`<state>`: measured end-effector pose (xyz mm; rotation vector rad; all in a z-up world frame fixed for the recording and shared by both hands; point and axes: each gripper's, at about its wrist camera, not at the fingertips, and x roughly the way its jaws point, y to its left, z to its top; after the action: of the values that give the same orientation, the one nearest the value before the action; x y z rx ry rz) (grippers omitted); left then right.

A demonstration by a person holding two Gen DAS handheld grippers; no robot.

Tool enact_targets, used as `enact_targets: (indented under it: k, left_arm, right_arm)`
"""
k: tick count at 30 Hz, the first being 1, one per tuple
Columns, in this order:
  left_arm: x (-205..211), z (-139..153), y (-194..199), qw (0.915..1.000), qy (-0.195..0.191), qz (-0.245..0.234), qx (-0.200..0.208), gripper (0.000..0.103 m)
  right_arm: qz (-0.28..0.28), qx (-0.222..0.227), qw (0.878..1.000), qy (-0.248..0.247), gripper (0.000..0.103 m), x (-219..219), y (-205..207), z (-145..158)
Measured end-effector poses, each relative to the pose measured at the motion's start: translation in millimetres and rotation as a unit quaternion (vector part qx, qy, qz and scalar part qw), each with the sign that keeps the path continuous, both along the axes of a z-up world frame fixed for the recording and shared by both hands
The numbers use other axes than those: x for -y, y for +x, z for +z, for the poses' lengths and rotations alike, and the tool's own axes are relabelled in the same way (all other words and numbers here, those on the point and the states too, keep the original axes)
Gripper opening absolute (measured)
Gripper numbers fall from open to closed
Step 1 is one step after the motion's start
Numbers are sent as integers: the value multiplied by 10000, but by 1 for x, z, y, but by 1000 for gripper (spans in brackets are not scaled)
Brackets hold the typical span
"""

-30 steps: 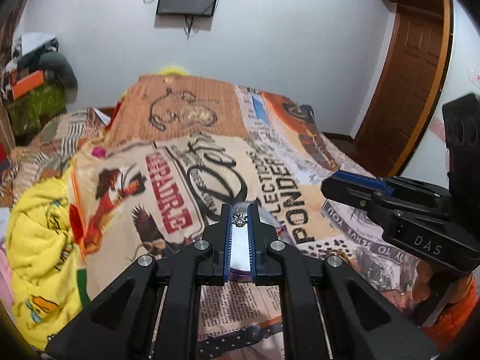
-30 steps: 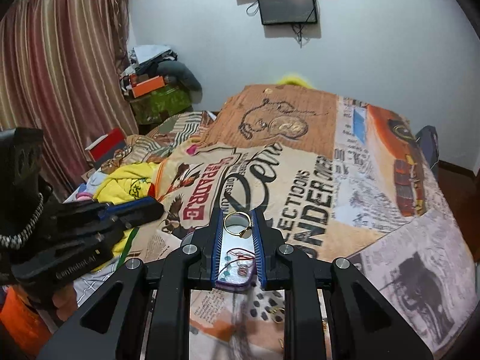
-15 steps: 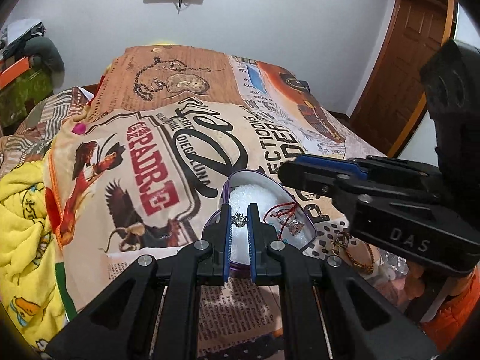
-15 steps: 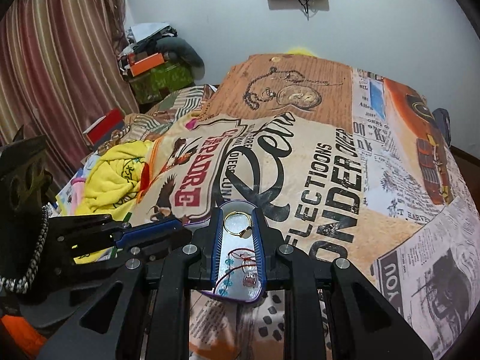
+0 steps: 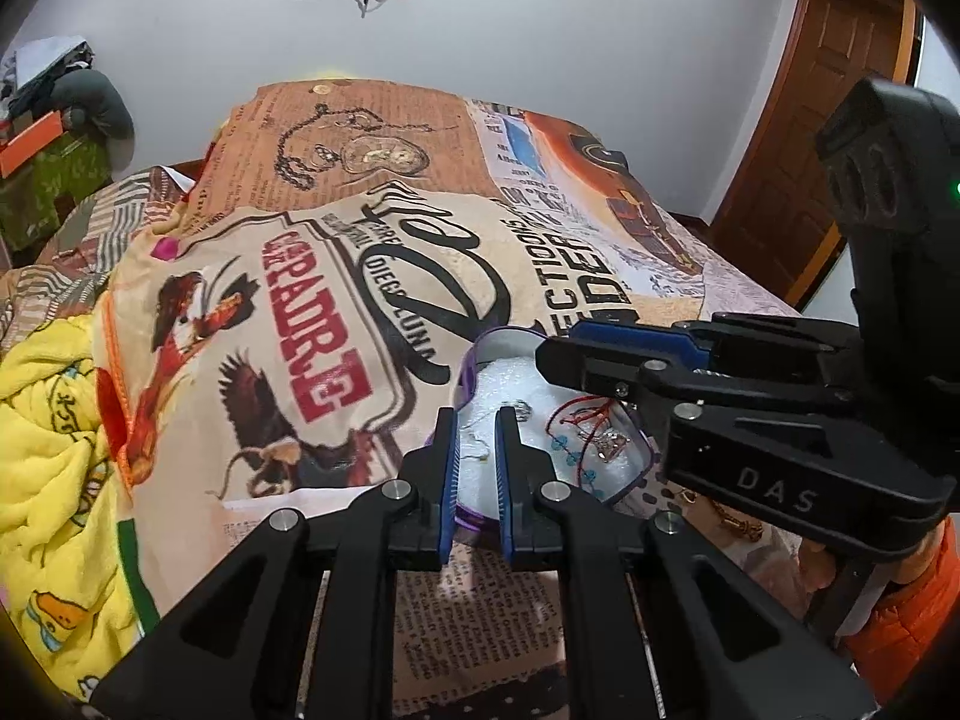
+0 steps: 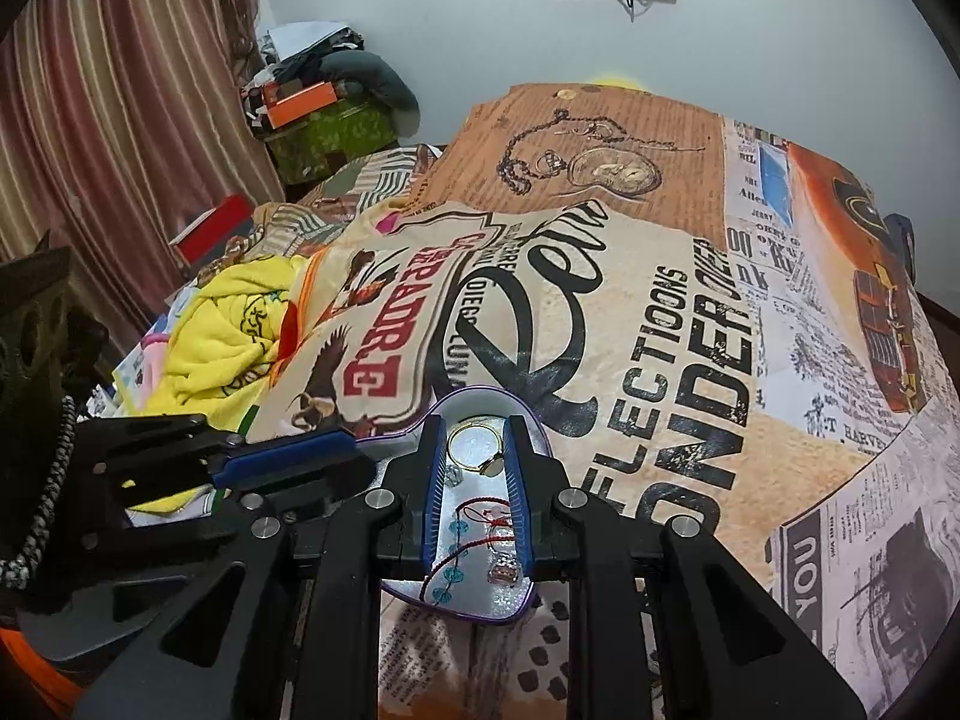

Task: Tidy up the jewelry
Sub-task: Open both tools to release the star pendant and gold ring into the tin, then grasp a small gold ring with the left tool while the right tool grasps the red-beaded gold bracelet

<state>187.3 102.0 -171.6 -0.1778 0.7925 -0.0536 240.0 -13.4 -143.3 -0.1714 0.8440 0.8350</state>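
Observation:
A purple heart-shaped jewelry box (image 5: 474, 360) with white lining lies on the bed; it also shows in the right wrist view (image 6: 480, 399). My left gripper (image 5: 478, 420) hovers over its left side, slightly open and empty. A small silver ring (image 5: 523, 409) lies on the lining just past it. A red cord bracelet with blue beads (image 5: 585, 420) and a clear charm lie in the box. My right gripper (image 6: 478, 450) is shut on a gold ring (image 6: 477, 450), held just above the box. The right gripper shows in the left wrist view (image 5: 606, 354).
The printed bedspread (image 6: 660, 300) covers the bed. A yellow blanket (image 6: 234, 324) is heaped at the left. Gold jewelry (image 5: 735, 525) lies on the bedspread right of the box. A wooden door (image 5: 828, 120) stands at the far right.
Both grippers have come down over the box. My left gripper has opened and let go of the small silver ring, which now lies on the lining. The right still holds the gold ring.

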Motion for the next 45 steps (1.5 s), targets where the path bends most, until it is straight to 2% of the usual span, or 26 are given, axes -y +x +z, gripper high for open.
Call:
enact_targets:
  k: [3,11,15,16,20,26,32,38,45]
  left_arm:
    - [-4,5,-4,9999,69,109,66,17]
    - [-18,14,-11,9989,174,399,183,19]
    - [-25,14,-11,9984,145,518,164,23]
    - [-26,14,-11,9984,141,530,156,23]
    - [-27,15,-15,9982,167,565,138,23]
    - [-24,22,-20,9980,221,574,136,23]
    - [-9,32,-29,9984,273,471,143,26]
    - [15,39,-35,9992,285,258,117,29]
    - [53,27,-37,9995,240,-108,-174,30]
  right_arm:
    - [32,-37,10000,-24,18,-2,0,-3]
    - [129,-46,9998,-109,18,-8,-4,-7]
    - [143,-80,9997,-190,18,-9,-5,-9]
    - [138,-75,9996,-232,19,-9,-6,-9]
    - [79,3,9996,-278,33,-6,-9,-7]
    - [-39,162,9995,-253,34,7,-17,6]
    - [-238,357,9984,-357,34,32,-29,20]
    - [-618,326,9969,-372,34,73,-37,26]
    - [-1179,267,9912,-533,34,130,-42,26]
